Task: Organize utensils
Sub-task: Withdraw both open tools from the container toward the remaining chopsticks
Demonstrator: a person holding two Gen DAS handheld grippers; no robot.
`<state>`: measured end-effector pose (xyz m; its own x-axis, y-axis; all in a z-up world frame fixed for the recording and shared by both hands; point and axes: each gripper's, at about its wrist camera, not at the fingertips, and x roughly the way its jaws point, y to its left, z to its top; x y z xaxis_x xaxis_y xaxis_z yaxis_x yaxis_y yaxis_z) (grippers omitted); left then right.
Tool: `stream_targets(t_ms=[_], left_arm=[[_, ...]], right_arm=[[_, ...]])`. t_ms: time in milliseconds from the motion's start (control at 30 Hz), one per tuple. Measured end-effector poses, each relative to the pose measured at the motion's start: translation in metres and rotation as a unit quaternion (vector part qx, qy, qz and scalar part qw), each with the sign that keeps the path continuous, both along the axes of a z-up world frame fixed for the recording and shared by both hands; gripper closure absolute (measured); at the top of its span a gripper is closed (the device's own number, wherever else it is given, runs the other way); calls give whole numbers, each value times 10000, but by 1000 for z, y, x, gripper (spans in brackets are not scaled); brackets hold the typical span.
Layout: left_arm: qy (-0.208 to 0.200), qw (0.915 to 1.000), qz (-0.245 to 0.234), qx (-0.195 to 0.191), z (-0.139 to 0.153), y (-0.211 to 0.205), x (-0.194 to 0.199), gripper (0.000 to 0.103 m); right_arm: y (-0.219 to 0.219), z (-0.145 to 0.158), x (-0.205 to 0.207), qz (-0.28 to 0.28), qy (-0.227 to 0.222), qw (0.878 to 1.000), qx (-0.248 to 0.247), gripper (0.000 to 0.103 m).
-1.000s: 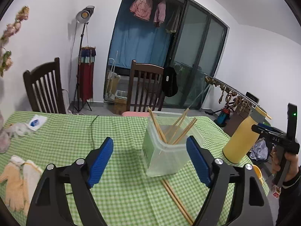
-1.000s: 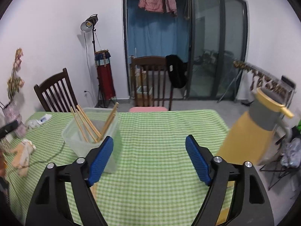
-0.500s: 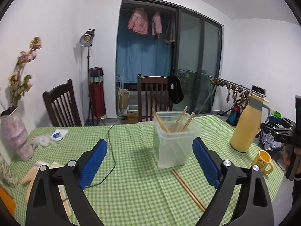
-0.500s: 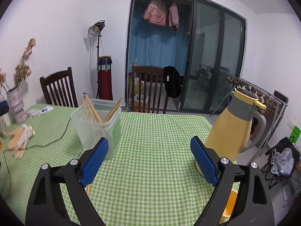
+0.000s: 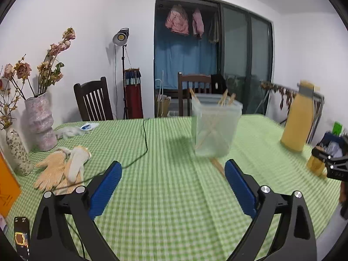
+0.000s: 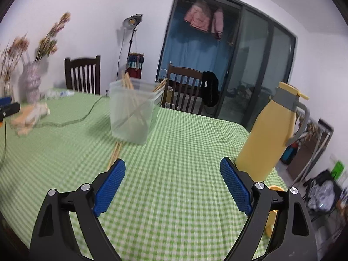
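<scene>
- Left hand-held gripper spread wide, jaws just opening further, nothing between them.
- Right hand-held gripper likewise spread wide, empty.
- One clear container at 12 o'clock on the desk, holding several chopsticks, count blurred.
- Two loose chopsticks at its base.
- One yellow jug at 2 o'clock.
- Two vases at 9 o'clock.

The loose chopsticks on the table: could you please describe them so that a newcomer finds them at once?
On the green checked tablecloth stands a clear plastic container holding upright chopsticks. The loose chopsticks lie flat at its near foot, the only ones outside it.
</scene>
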<state>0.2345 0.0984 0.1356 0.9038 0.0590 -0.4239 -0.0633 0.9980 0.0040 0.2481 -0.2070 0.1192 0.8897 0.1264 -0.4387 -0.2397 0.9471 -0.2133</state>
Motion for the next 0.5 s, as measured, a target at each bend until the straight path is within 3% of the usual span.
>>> stream_targets(t_ms=[233,500], left_arm=[[145,9998,143,-52,-42,-15,-20,10],[302,9993,-80,-218,-87,-31,-39,10]], right_arm=[[14,-38,-25,-60,-65,9998,-168,18],[20,-75,-43,-116,356,9992,-116,18]])
